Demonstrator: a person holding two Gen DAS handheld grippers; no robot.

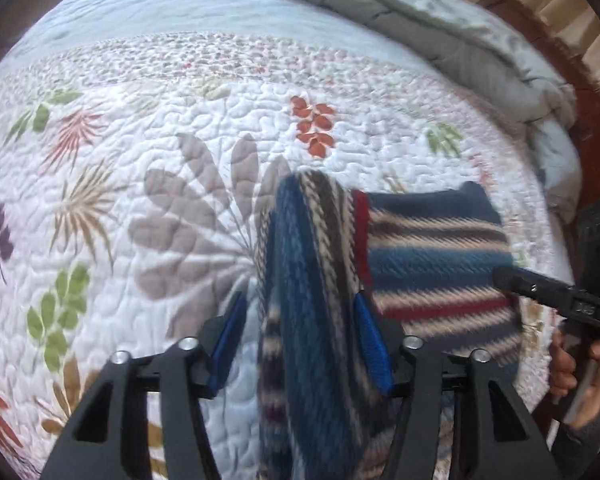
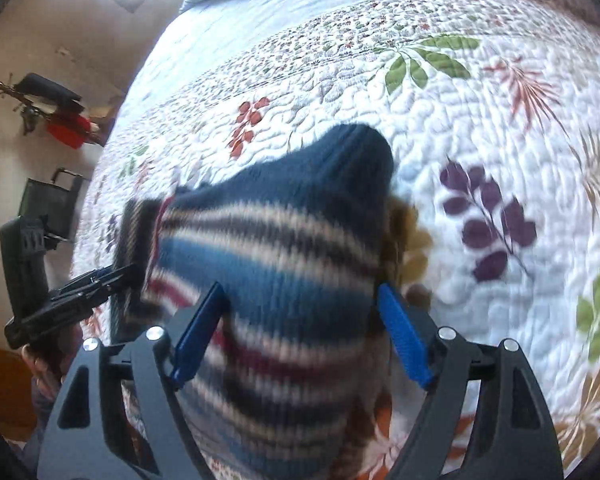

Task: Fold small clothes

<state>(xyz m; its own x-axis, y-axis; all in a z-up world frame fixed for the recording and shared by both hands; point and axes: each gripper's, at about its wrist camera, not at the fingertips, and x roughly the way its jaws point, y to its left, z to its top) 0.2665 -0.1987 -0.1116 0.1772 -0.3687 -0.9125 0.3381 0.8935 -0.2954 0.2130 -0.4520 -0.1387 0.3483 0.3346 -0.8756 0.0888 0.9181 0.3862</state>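
Note:
A small knitted sweater [image 1: 432, 256] with blue, cream, grey and red stripes lies on the floral quilt [image 1: 140, 208]. One blurred part of it rises as a ridge [image 1: 312, 280] between the jaws of my left gripper [image 1: 302, 332]. The right blue pad touches this ridge, while the left pad [image 1: 232, 332] stands a little apart from it. In the right wrist view the sweater [image 2: 284, 248] fills the space under my right gripper [image 2: 302, 332], which is wide open. My left gripper [image 2: 130, 276] shows there at the sweater's left edge, and my right gripper [image 1: 506, 276] shows at its right edge.
A rumpled grey duvet [image 1: 440, 28] lies along the far side of the bed. The quilt [image 2: 480, 120] spreads wide to the right of the sweater. Beyond the bed's left edge are a black chair [image 2: 52, 200] and a red item [image 2: 68, 130]. A hand [image 1: 572, 360] holds the right gripper.

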